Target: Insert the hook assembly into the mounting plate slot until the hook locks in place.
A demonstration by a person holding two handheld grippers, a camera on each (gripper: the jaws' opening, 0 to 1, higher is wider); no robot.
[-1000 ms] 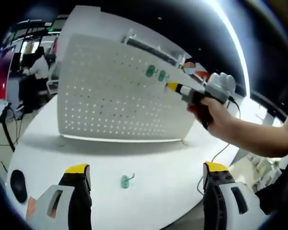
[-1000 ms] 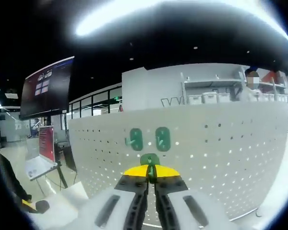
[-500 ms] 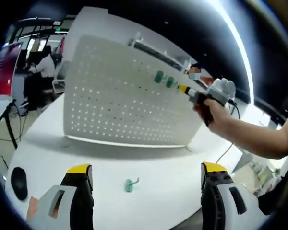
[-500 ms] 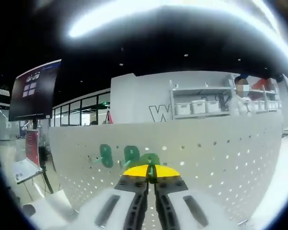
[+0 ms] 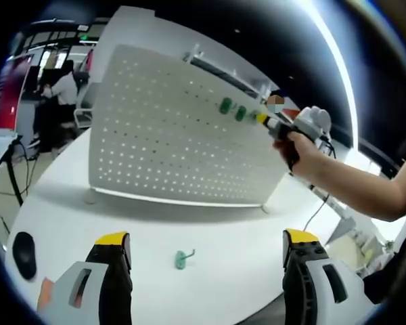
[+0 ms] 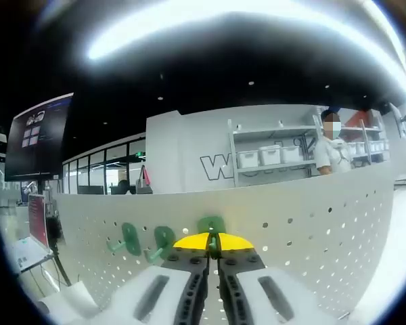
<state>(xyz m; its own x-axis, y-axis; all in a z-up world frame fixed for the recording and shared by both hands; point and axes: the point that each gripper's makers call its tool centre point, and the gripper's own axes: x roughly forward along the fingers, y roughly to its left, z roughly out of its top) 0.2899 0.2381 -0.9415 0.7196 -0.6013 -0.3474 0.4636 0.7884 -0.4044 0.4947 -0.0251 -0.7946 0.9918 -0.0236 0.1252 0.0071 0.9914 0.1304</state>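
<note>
The right tool (image 6: 212, 245) is clamped on a green hook (image 6: 211, 225), its yellow-tipped jaws pressed together around the plastic back plate, held right against the upper rows of the white perforated mounting plate (image 6: 311, 230); two matching green hooks (image 6: 130, 238) already hang just to its left; the left tool (image 5: 206, 247) stands with jaws wide apart and empty above the tabletop (image 5: 223, 223), where one more hook (image 5: 183, 258) lies loose between them.

The likely fault is a half-seated hook: if its tabs meet the sheet between holes or it goes in tilted, it will not lock and may drop when released; pushing hard high on the freestanding plate could also tip it away.

The plate is thin, matte and stiff, dotted with a regular grid of small round holes; the hooks are smooth moulded plastic with rounded backs and a short curved prong.
</note>
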